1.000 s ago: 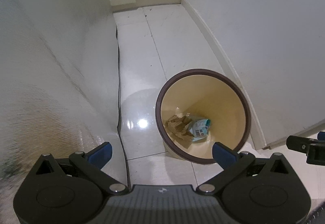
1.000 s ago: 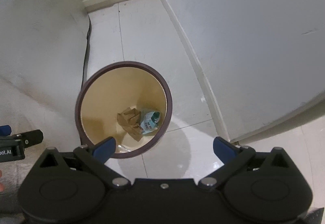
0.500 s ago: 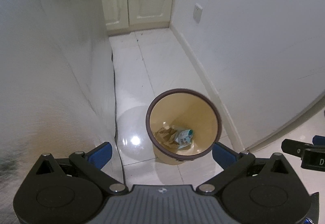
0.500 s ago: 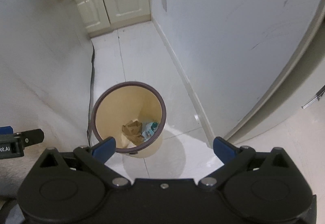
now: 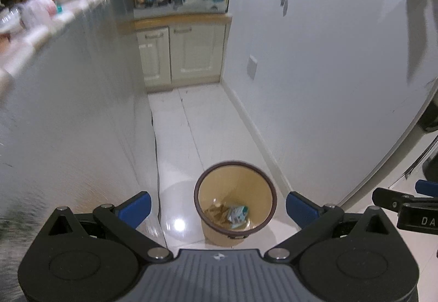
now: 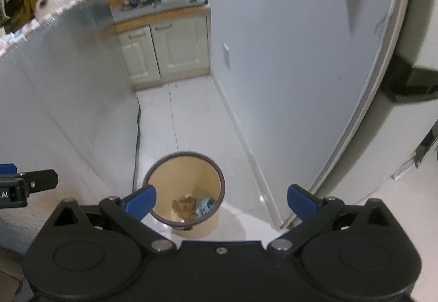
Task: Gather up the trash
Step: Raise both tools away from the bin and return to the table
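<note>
Both grippers, left (image 5: 218, 207) and right (image 6: 221, 199), jaws released, empty, high above bin (image 5: 235, 165); next pickup needs trash centred between jaws.

The left gripper (image 5: 218, 207) has a matte black body with two round housings, triangular cut-outs at the outer corners, silver pivot screws on its angled link bars, and a grey ribbed centre plate bearing a small white emblem; its fingers (image 5: 136, 206) end in blue pads. The right gripper (image 6: 221, 199) is built alike, with blue-tipped fingers (image 6: 142, 199) and silver screws, but its centre plate is plain black with one small screw. Seen from the side in the other camera, each shows a black bar with a small screw, a blue tip and part of a white-lettered label.
</note>
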